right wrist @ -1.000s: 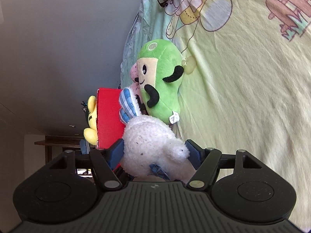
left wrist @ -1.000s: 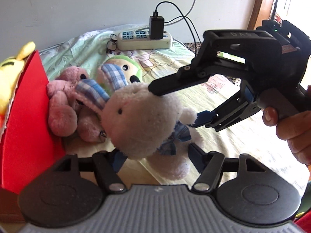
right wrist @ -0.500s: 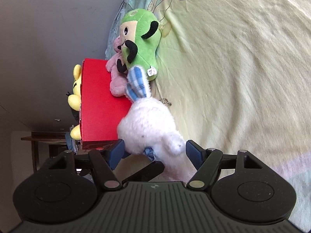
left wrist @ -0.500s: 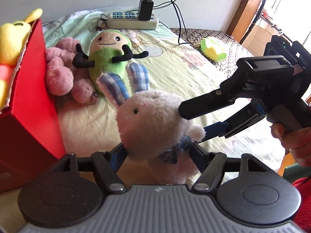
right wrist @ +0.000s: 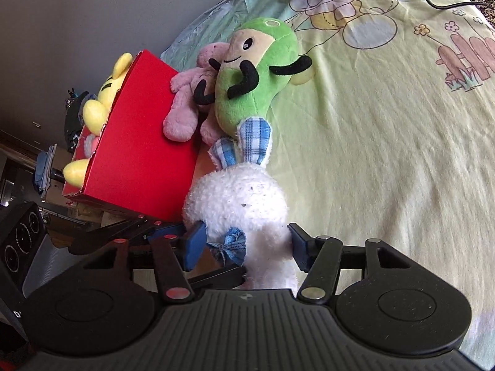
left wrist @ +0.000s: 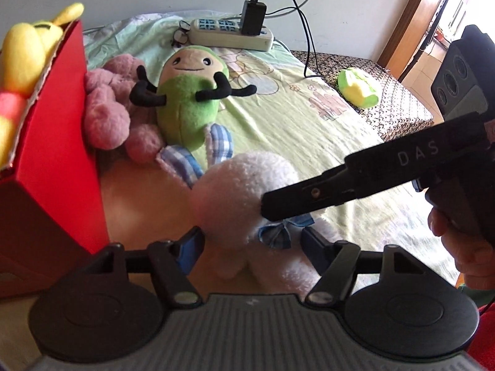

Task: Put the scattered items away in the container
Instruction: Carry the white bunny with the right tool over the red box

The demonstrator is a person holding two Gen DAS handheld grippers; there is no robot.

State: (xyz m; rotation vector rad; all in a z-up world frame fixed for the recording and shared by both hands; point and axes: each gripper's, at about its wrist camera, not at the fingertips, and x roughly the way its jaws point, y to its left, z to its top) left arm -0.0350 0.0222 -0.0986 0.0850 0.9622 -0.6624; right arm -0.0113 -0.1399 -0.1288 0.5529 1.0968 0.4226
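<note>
A white bunny plush (left wrist: 235, 191) with blue plaid ears and a blue bow stands upright beside the red box (left wrist: 62, 154). My left gripper (left wrist: 252, 242) is shut on its lower body, and its fingers (right wrist: 213, 276) show low in the right wrist view. My right gripper (right wrist: 246, 241) straddles the white bunny (right wrist: 241, 198) at the neck. Its jaws are closing, and the pads reach the fur without visibly squeezing it. In the left wrist view the right gripper (left wrist: 278, 216) reaches in from the right across the bunny's head. A yellow plush (left wrist: 24, 52) lies inside the box.
A green plush (left wrist: 185, 108) and a pink plush (left wrist: 105, 117) lie against the box wall (right wrist: 139, 142) behind the bunny. A green-yellow toy (left wrist: 359, 88) sits on the dark patterned cover at the far right. A power strip (left wrist: 229, 32) with cables lies by the wall. A hand (left wrist: 464, 247) holds the right gripper.
The right gripper rolled and drew its jaws in around the bunny. The bunny turned its face away from the left camera, which pulled back from the red box.
</note>
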